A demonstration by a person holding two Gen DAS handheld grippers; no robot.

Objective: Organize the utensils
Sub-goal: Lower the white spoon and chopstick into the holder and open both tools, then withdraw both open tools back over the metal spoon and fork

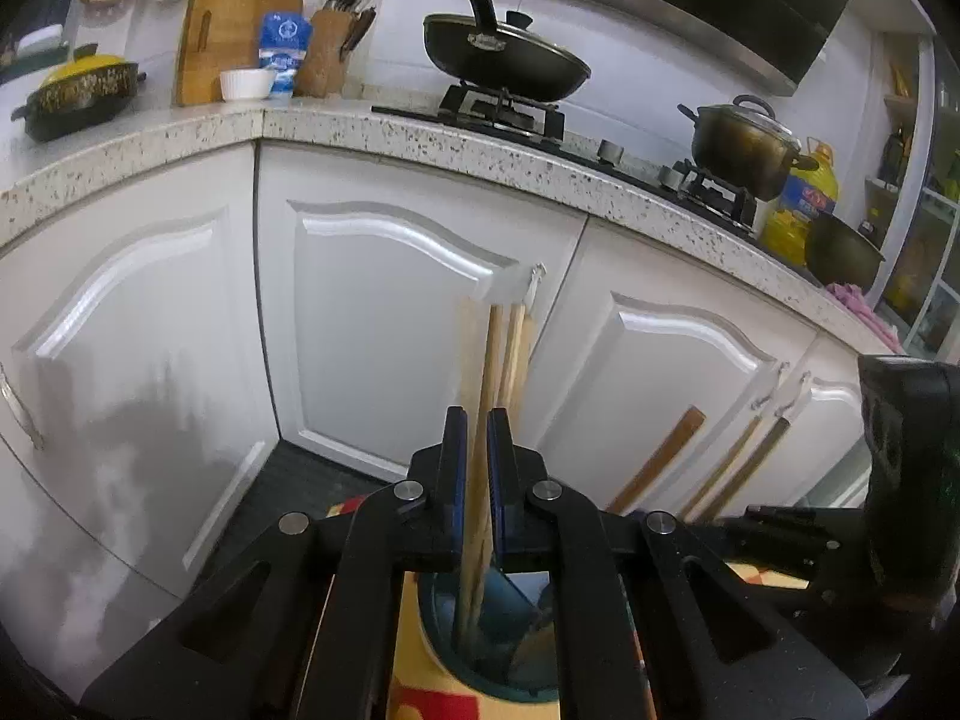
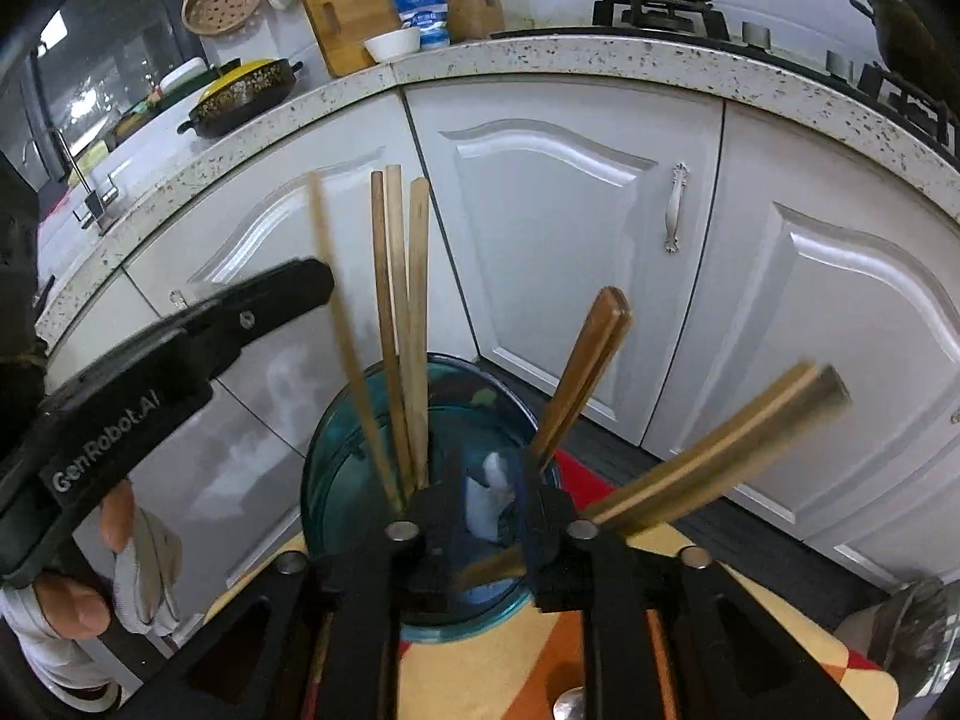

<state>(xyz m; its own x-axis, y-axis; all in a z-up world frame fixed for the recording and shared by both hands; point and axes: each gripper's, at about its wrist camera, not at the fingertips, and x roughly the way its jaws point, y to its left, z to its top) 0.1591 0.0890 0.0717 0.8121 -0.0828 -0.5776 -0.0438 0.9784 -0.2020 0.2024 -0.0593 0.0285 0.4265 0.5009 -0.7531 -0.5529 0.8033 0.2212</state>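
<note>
A teal glass jar (image 2: 336, 468) stands on a patterned table (image 2: 480, 678) and holds several wooden chopsticks (image 2: 399, 324). My left gripper (image 1: 477, 420) is shut on a chopstick (image 1: 489, 372) that stands upright with its lower end inside the jar (image 1: 438, 630). My right gripper (image 2: 486, 480) is open over the jar mouth. A blurred pair of chopsticks (image 2: 720, 450) leans to the right out of the jar, passing between the right gripper's jaws. A brown wooden handle (image 2: 585, 366) also sticks out of the jar. The left gripper's body (image 2: 156, 360) shows at the left in the right wrist view.
White cabinet doors (image 1: 384, 312) and a speckled countertop (image 1: 420, 138) lie ahead. On the counter are a black wok (image 1: 504, 54), a steel pot (image 1: 744, 144), a cutting board (image 1: 228, 30) and a knife block (image 1: 330, 48). A metal spoon (image 2: 570, 705) lies on the table.
</note>
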